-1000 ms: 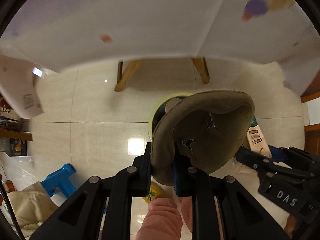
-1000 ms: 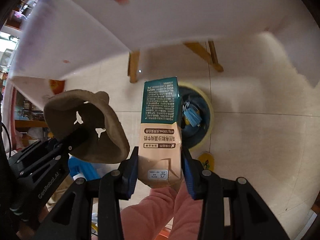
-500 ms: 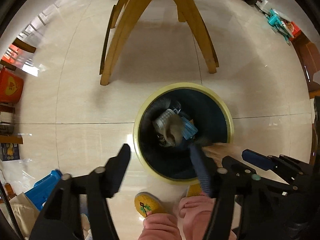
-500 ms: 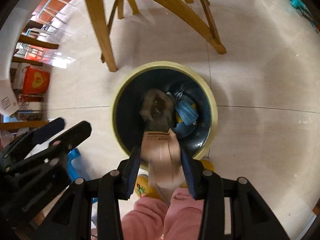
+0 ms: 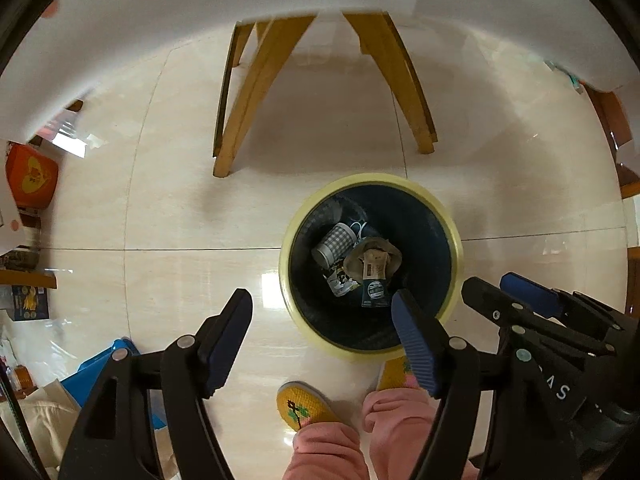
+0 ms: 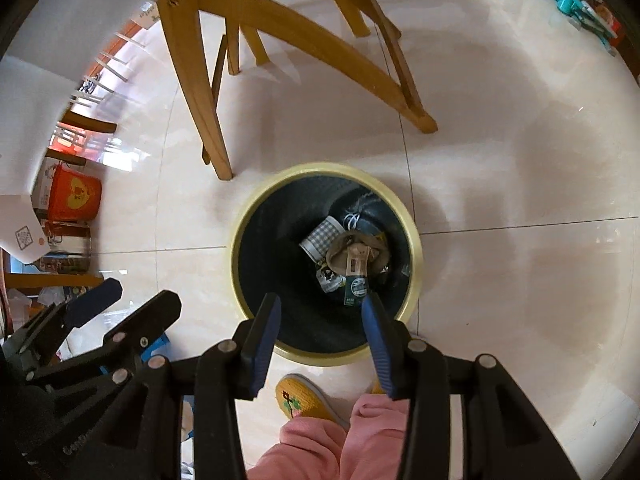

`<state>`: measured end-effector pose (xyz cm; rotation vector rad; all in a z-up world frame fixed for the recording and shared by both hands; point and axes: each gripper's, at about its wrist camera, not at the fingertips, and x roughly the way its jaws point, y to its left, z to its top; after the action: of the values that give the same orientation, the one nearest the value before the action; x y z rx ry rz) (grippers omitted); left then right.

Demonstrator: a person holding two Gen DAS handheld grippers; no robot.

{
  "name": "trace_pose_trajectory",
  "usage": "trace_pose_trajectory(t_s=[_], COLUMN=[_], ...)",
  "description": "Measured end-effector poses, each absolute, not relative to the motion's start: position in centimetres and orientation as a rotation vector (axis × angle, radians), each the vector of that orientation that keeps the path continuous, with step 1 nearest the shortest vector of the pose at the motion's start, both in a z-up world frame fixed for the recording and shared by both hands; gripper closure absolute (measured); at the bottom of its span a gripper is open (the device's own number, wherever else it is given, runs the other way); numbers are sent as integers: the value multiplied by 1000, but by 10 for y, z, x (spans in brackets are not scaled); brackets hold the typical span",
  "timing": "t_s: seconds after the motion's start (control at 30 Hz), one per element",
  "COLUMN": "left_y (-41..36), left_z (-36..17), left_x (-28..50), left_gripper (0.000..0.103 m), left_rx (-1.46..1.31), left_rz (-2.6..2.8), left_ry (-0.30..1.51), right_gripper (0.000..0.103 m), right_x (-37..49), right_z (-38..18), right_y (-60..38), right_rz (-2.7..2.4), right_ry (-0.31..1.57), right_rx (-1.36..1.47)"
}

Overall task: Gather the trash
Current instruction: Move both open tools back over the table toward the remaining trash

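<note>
In the left wrist view we look straight down onto a pale tiled floor. Our left gripper has just been opening: its two fingers stand wide apart with nothing between them. Beyond the right-hand finger sits a round bin with a yellow rim and a dark inside, standing on the floor near the wooden legs of a piece of furniture. At the bottom of the bin lie a checked cup, a brown floppy piece and, on top of it, a tan and green carton. Below the bin we see yellow slippers and pink trouser legs. The right gripper shows at the right edge.

In the right wrist view the right gripper hangs over the near edge of the same bin. Its fingers stand apart and grip nothing; the carton lies down in the bin on the brown piece, beside the checked cup. The left gripper shows at the lower left, its fingers apart. An orange bucket stands at the far left of the floor, and the wooden legs rise above the bin.
</note>
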<state>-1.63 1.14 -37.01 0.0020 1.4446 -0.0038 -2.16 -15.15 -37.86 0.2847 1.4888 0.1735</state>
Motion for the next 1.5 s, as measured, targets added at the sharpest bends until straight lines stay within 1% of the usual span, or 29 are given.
trace_pose_trajectory(t_s=[0.03, 0.1, 0.2, 0.37, 0.6, 0.87, 1.13, 1.3, 1.5], left_y=[12, 16, 21, 27, 29, 33, 32, 34, 34], left_z=[-365, -354, -325, -270, -174, -104, -42, 0, 38], left_x=[-16, -16, -17, -20, -29, -48, -49, -37, -22], left_gripper=[28, 21, 13, 9, 9, 9, 9, 9, 9], left_rx=[-3, -19, -33, -53, -23, -61, -50, -77, -92], left_rz=[-3, -5, -9, -28, -36, -51, -25, 13, 63], left_ry=[1446, 1446, 1432, 1393, 1275, 1254, 1195, 1143, 1081], right_gripper=[60, 60, 58, 57, 57, 57, 57, 57, 57], right_x=[-22, -21, -23, -29, -37, -45, -42, -27, -3], right_z=[-373, -360, -339, -285, -201, -113, -50, -14, 23], right_y=[-152, -155, -157, -152, -149, -158, -167, -171, -173], right_rz=[166, 155, 152, 200, 261, 326, 368, 395, 462], right_ry=[1483, 1474, 1465, 1439, 1379, 1280, 1176, 1084, 977], right_rx=[289, 299, 299, 269, 256, 202, 146, 149, 124])
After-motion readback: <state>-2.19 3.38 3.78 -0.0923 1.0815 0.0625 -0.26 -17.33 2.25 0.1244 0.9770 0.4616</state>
